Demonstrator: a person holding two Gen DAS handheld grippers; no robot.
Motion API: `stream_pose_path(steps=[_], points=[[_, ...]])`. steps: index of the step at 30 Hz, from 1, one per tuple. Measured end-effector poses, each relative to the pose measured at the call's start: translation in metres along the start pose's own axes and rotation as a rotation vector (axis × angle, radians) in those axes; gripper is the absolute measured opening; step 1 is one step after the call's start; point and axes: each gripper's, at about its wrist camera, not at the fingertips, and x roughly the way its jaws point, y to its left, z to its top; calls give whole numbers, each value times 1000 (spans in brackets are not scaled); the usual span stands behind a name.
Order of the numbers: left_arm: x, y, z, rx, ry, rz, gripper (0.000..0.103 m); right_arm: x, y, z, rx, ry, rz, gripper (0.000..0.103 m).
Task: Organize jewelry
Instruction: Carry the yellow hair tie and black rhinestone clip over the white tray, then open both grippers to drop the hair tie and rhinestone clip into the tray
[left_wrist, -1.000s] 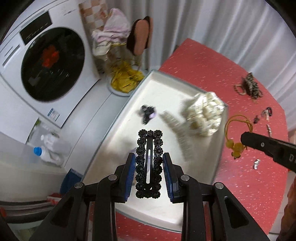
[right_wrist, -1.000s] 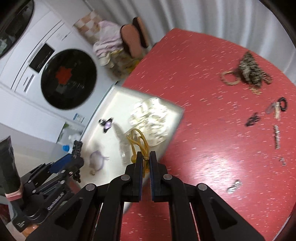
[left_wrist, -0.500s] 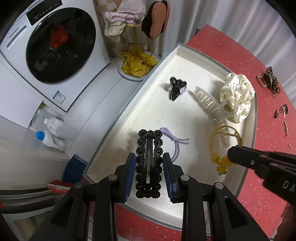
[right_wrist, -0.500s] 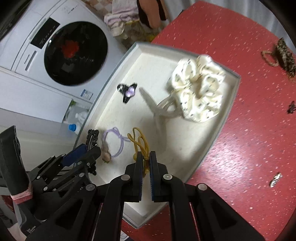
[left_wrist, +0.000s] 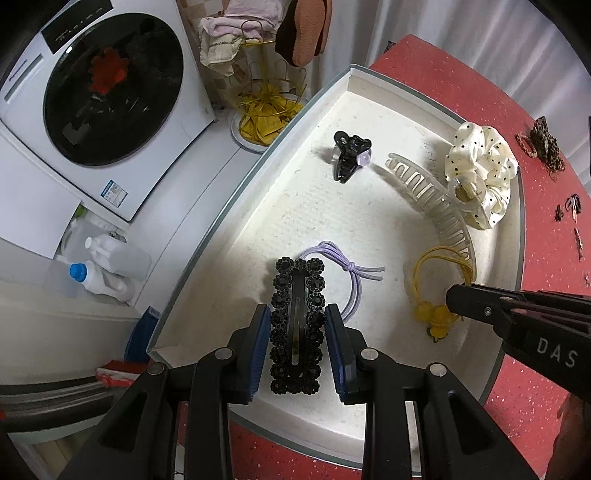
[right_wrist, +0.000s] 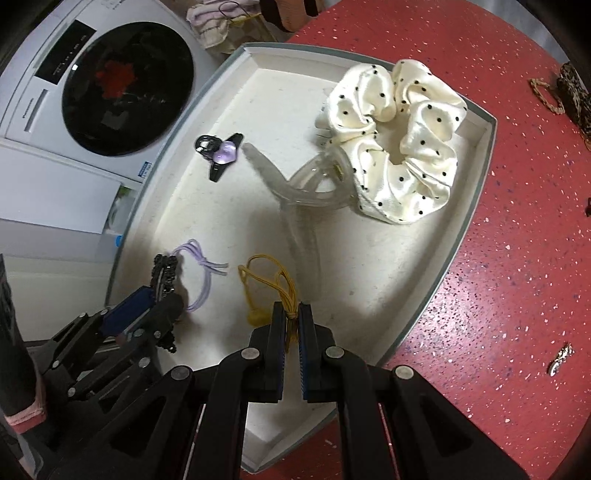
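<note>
A white tray (left_wrist: 369, 88) (right_wrist: 480, 155) lies on the red table. My left gripper (left_wrist: 297, 325) (right_wrist: 147, 299) is shut on a black beaded hair clip (left_wrist: 297, 325) (right_wrist: 166, 273), held low over the tray's near left corner. Just to its right, my right gripper (right_wrist: 291, 321) (left_wrist: 452, 295) is shut on a yellow hair tie (right_wrist: 269, 284) (left_wrist: 432, 284), whose loop and yellow charm hang down to the tray floor. In the tray lie a purple hair tie (left_wrist: 347, 273) (right_wrist: 201, 266), a small black claw clip with a purple gem (left_wrist: 349, 155) (right_wrist: 221, 151), a clear claw clip (left_wrist: 428, 192) (right_wrist: 306, 192) and a cream dotted scrunchie (left_wrist: 480, 166) (right_wrist: 399, 144).
More small pieces lie on the red table (right_wrist: 517, 258) right of the tray: a leopard-print piece (left_wrist: 545, 144) (right_wrist: 576, 99), dark clips (left_wrist: 570, 206) and a silver piece (right_wrist: 561, 358). Left of the table stand a washing machine (left_wrist: 92, 103), plastic bottles (left_wrist: 107, 266) and a yellow rack (left_wrist: 266, 99).
Both grippers have come down over the tray with their pieces still held. The tray now fills each view, and the right gripper has moved from the table's side to above the tray.
</note>
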Motion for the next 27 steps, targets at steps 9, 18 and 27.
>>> stream_pose_path(steps=[9,18,27], points=[[0,-1,0,2,22,0,32,0,-11,5,23,18,24,8],[-2,1,1,-4,37,3,32,-30,-14,0,21,4,68,43],[-14,-5,2,15,-8,36,96,-67,-26,-11,31,-58,58,46]])
